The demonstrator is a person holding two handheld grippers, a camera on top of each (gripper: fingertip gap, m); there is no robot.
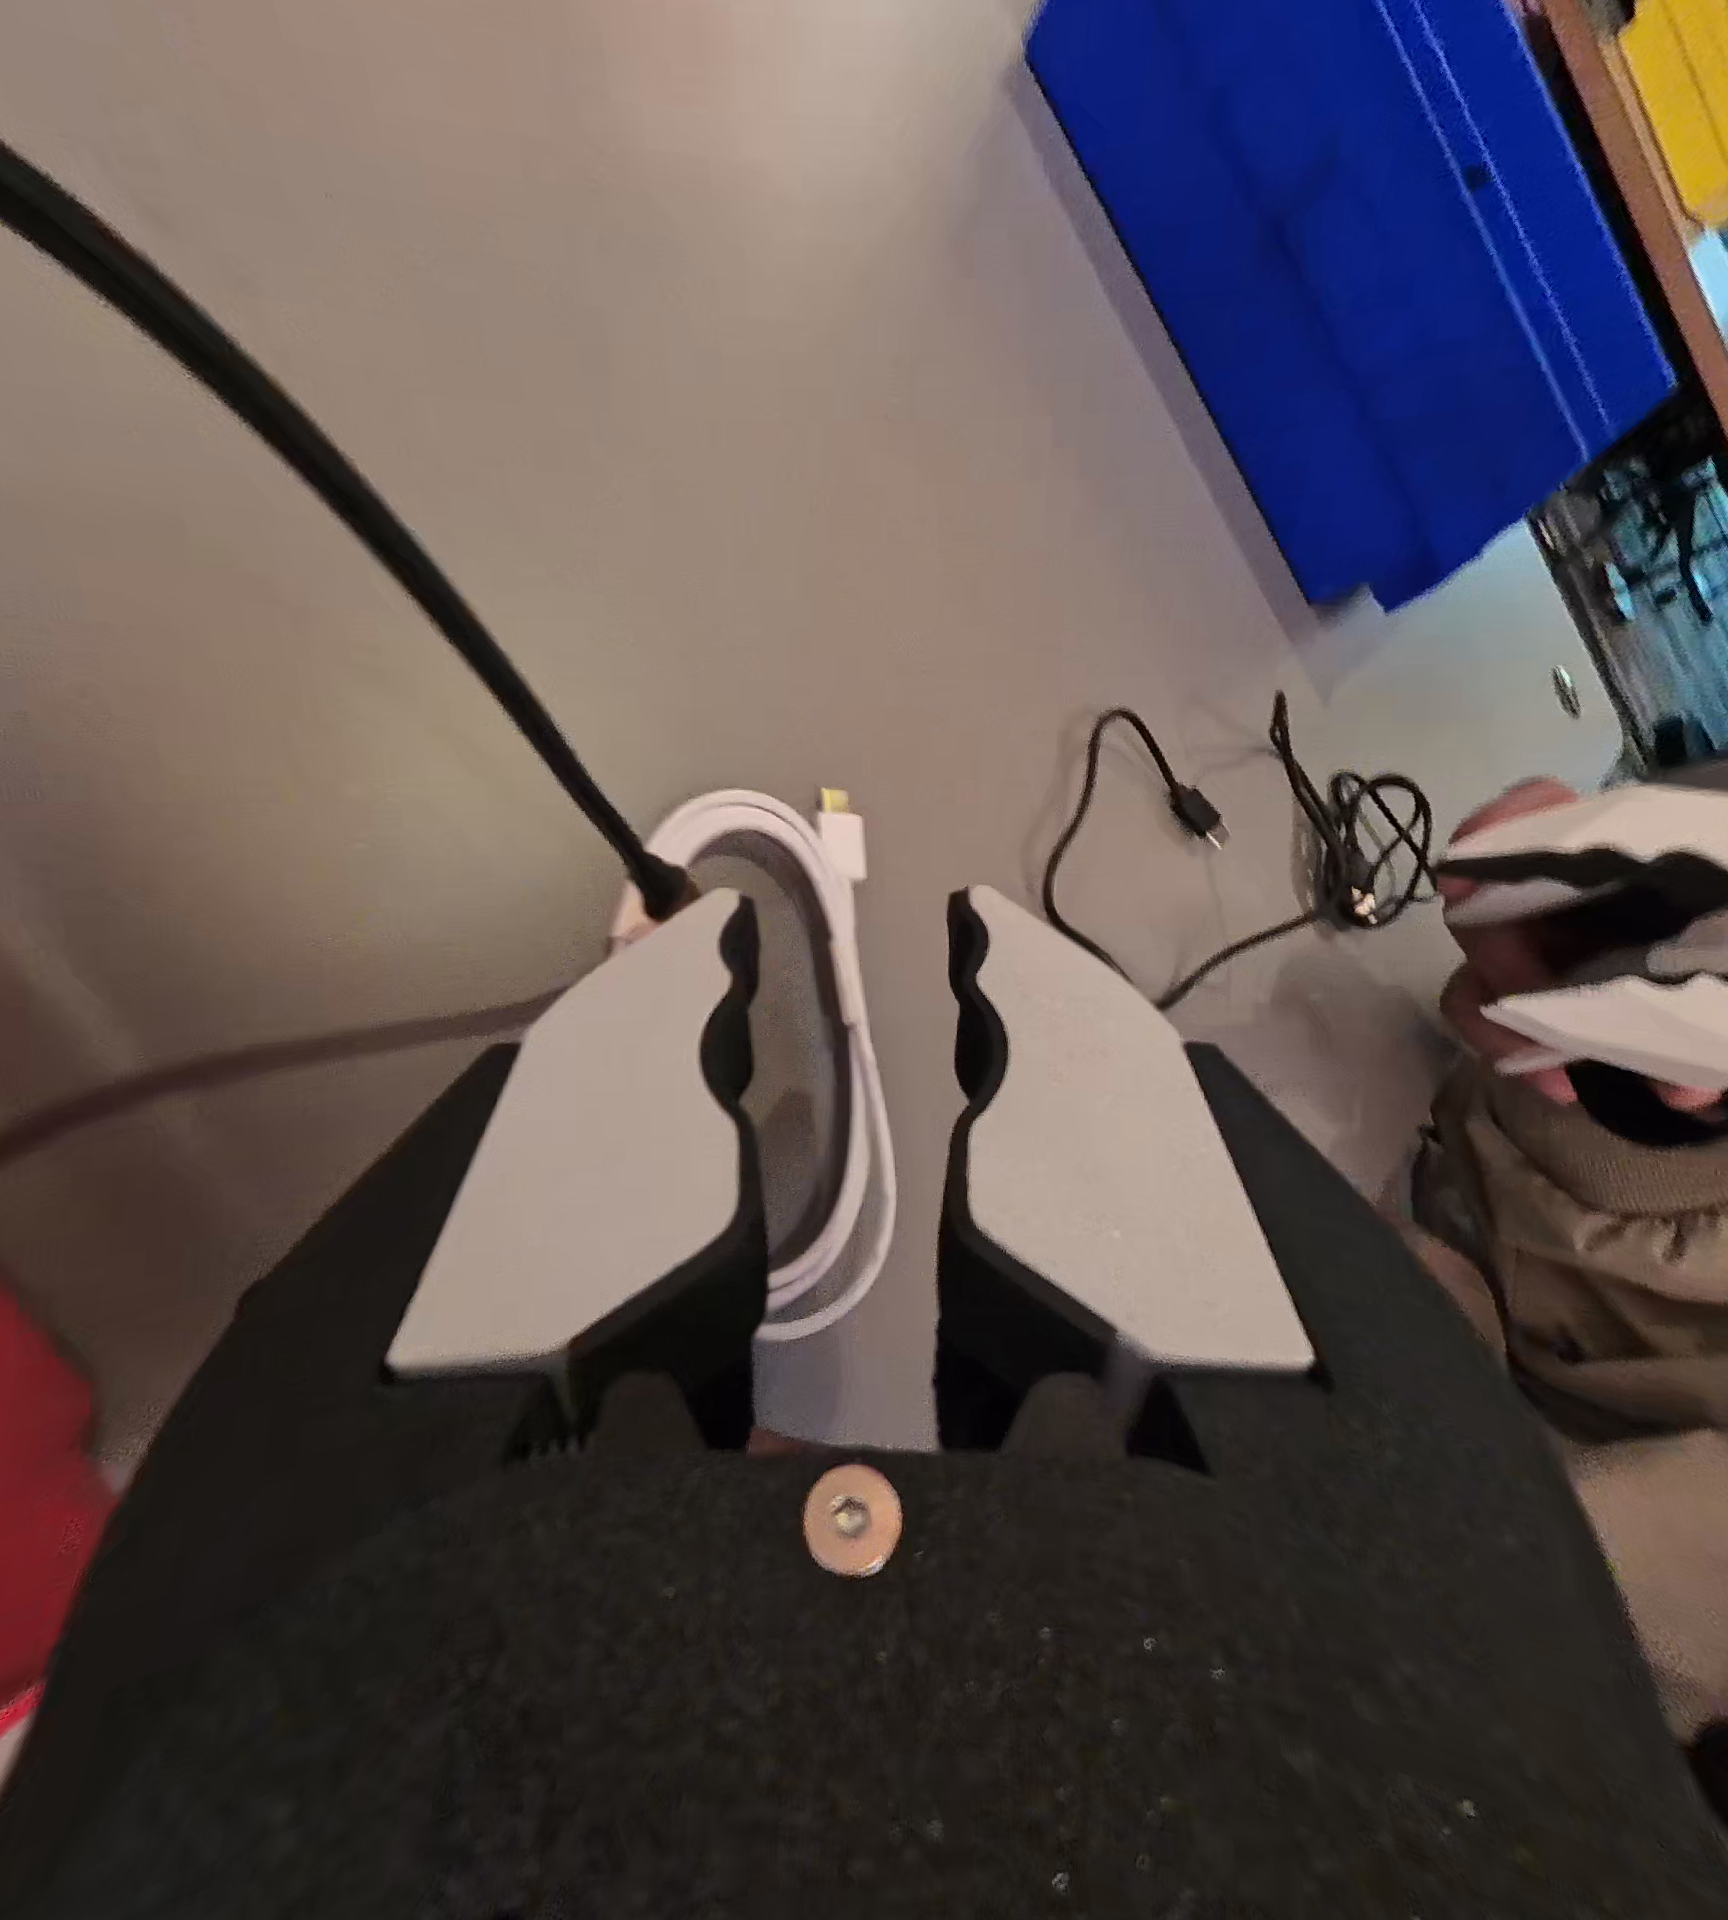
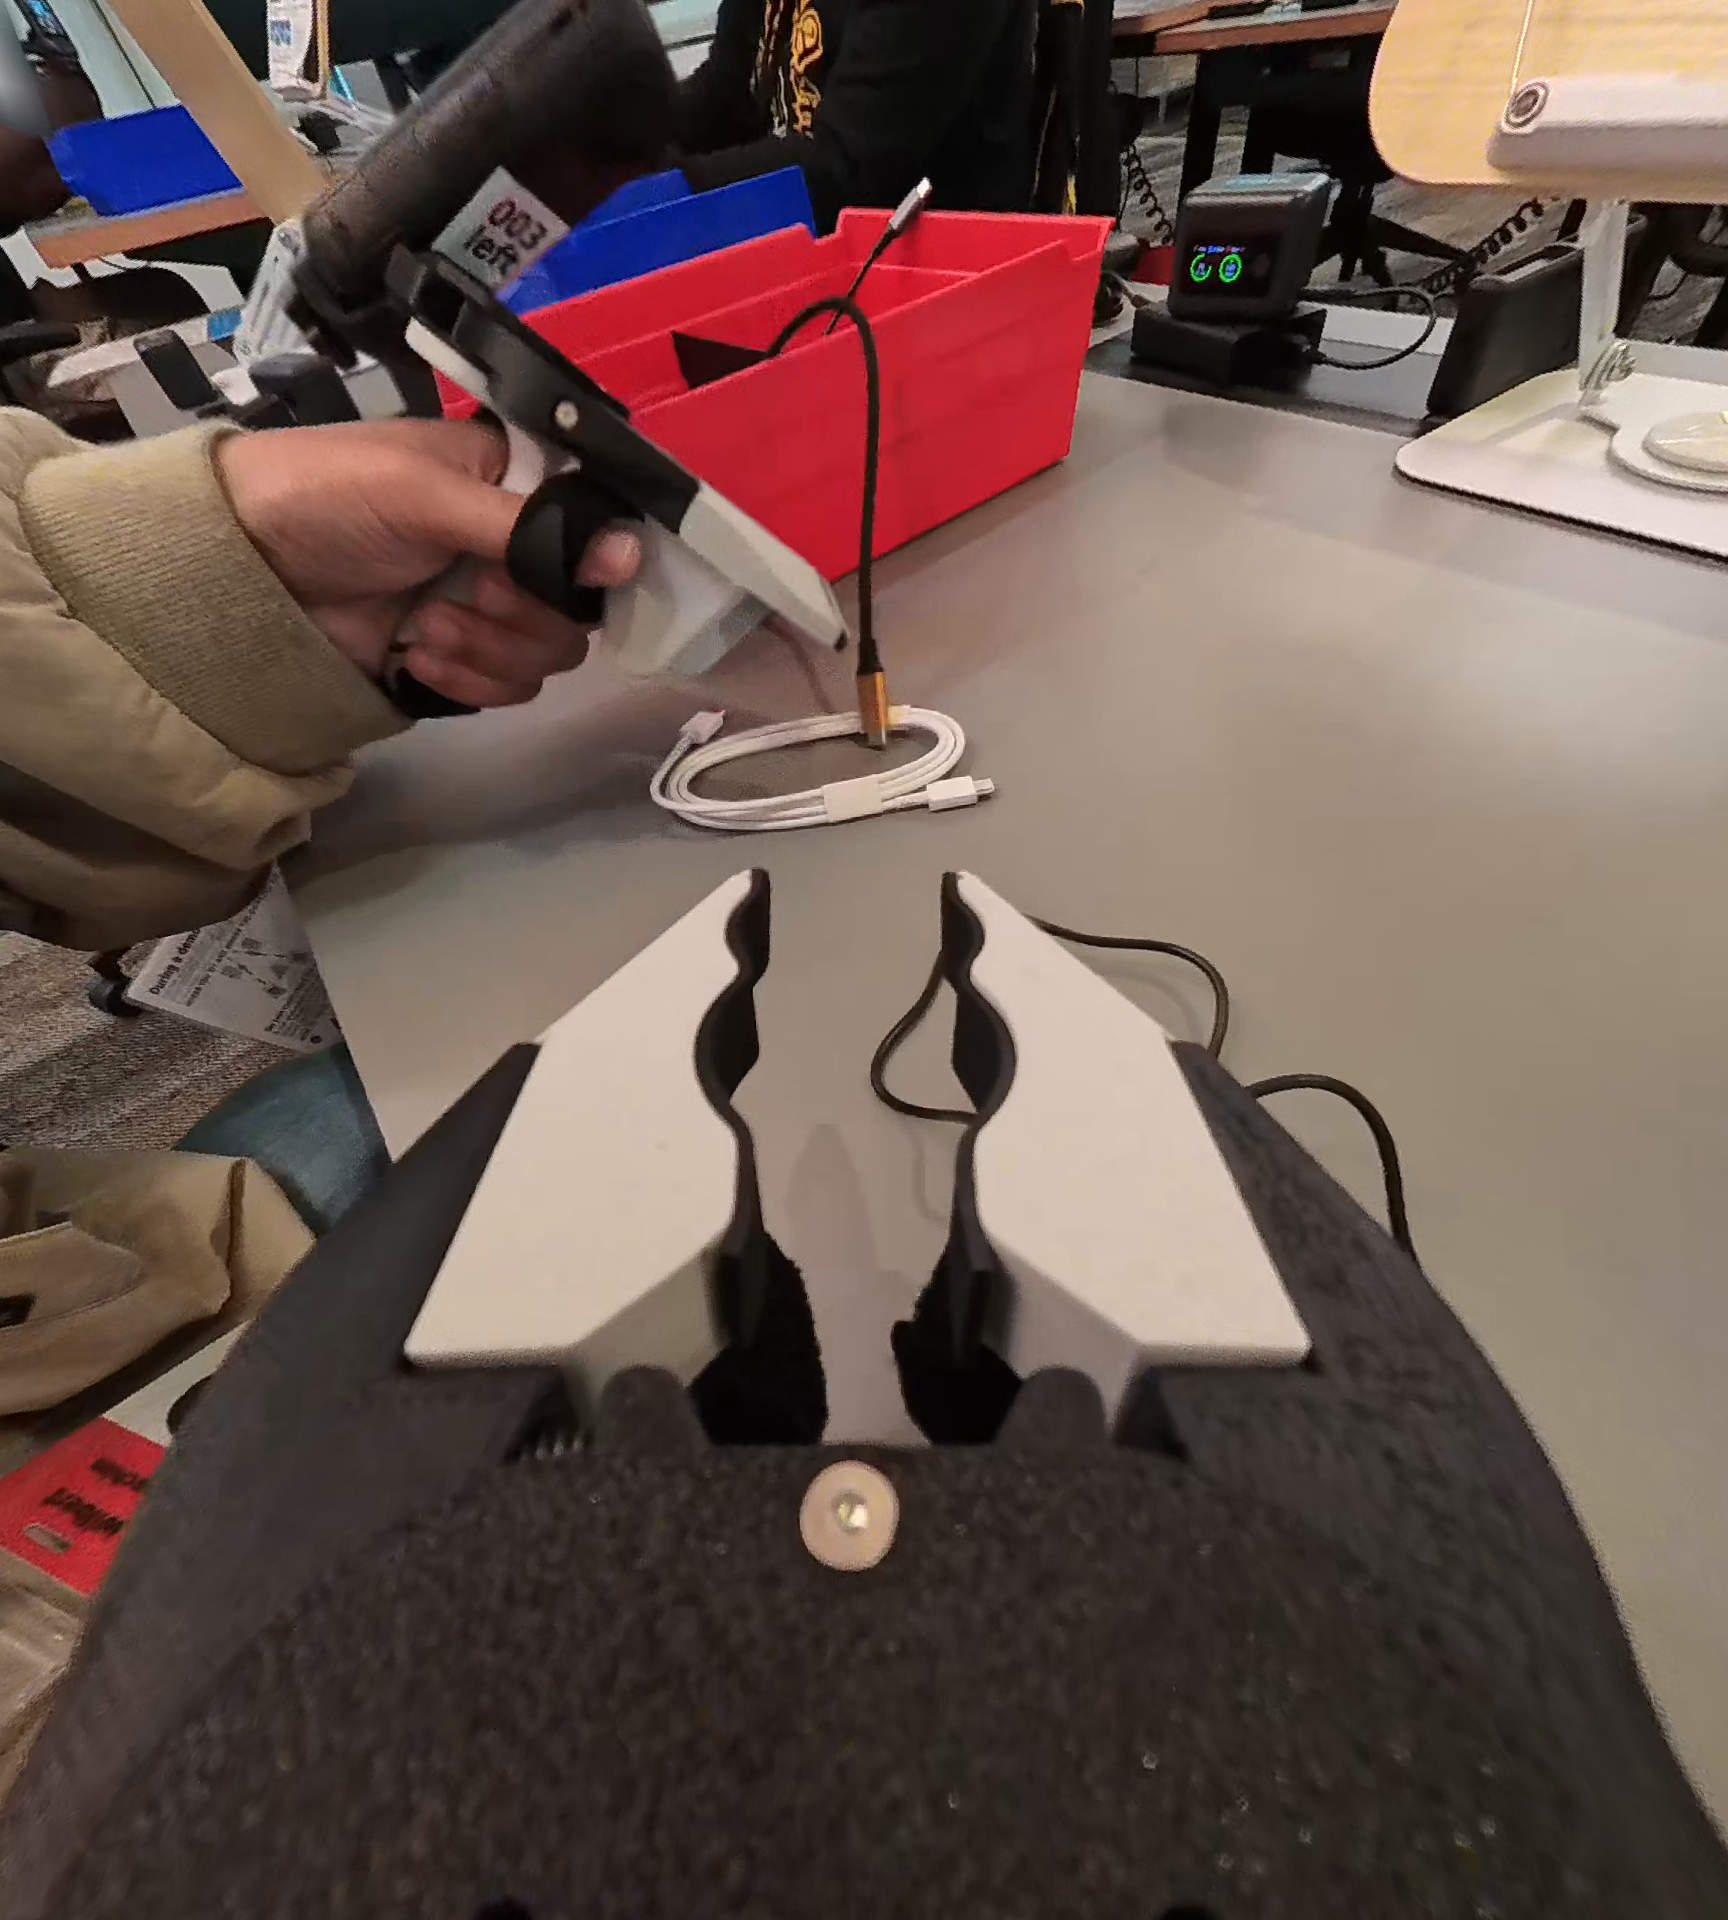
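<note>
Right wrist view: two grippers over a grey table [image 2: 1359, 831] strewn with cables, both with jaws apart and nothing between them.

Left gripper [image 1: 852, 914] hangs over the coiled white cable [image 2: 818, 774], fingers spread to a moderate gap, its left fingertip right beside the gold plug of a stiff black braided cable [image 2: 868, 499] that arches out of the red bin [image 2: 943, 416] and stands on the coil. Right gripper [image 2: 855, 894] sits low over bare tabletop, jaws parted, a thin black cable [image 2: 901, 1049] looping just by its right finger and running under it. Behind: a blue bin [image 2: 694, 223], a small dark device with a lit screen [image 2: 1244, 249], a white stand base [image 2: 1618, 447], a seated person in dark clothing. Whether the left fingertip actually touches the gold plug is unclear; the black cable's far end is lost inside the bin, and blur softens the sleeve [image 2: 91, 665].
</note>
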